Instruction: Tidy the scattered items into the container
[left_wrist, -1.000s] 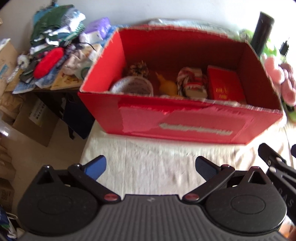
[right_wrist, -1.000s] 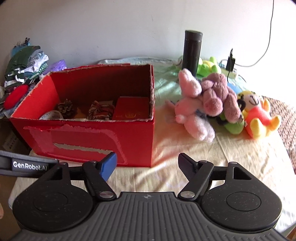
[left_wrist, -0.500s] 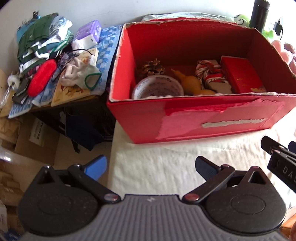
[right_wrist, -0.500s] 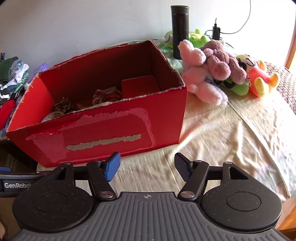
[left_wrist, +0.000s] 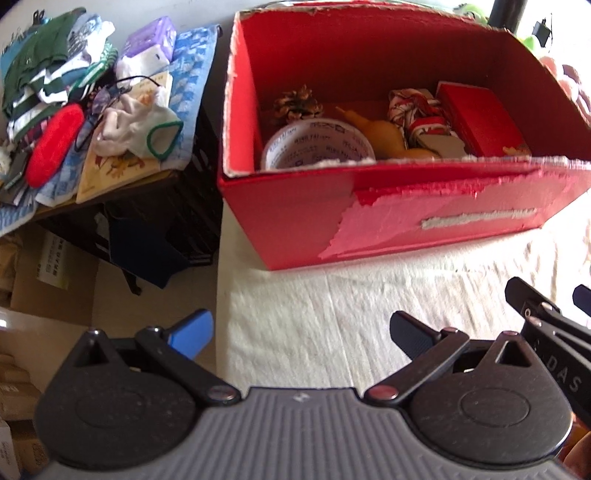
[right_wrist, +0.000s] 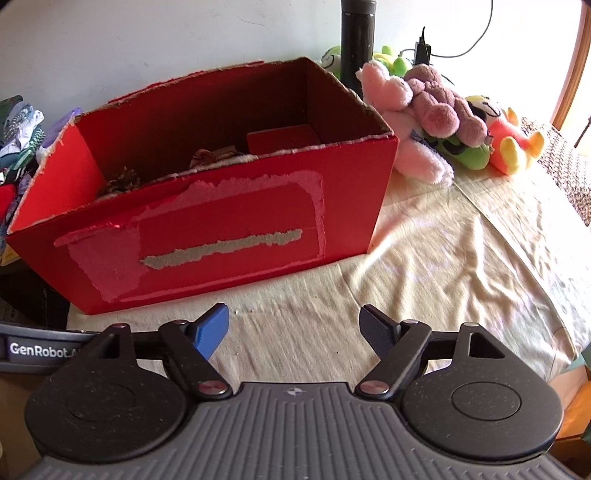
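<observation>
A red cardboard box (left_wrist: 436, 218) (right_wrist: 221, 236) stands open on a cream tablecloth (right_wrist: 443, 266). Inside lie a tape roll (left_wrist: 317, 147), a pine cone (left_wrist: 297, 105), a yellow gourd (left_wrist: 376, 134), a red-and-white patterned bundle (left_wrist: 413, 107) and a small red box (left_wrist: 480, 118). My left gripper (left_wrist: 301, 330) hangs open over the cloth by the table's left edge, nothing between its fingers. My right gripper (right_wrist: 293, 328) is in front of the box, its jaws opening wide and empty; it also shows at the right edge of the left wrist view, as the right gripper (left_wrist: 546, 317).
Plush toys, pink (right_wrist: 406, 147), mauve (right_wrist: 443, 110), green (right_wrist: 461, 151) and orange-yellow (right_wrist: 513, 144), lie right of the box beside a black flask (right_wrist: 356, 37). A side table (left_wrist: 122, 177) left of the box carries clothes, a red pouch (left_wrist: 53, 144) and papers. Cardboard cartons (left_wrist: 48, 273) sit on the floor.
Both views have drifted left and tilted down, so the box now sits closer and further right in the left wrist view. My right gripper's jaws stand wider apart than before.
</observation>
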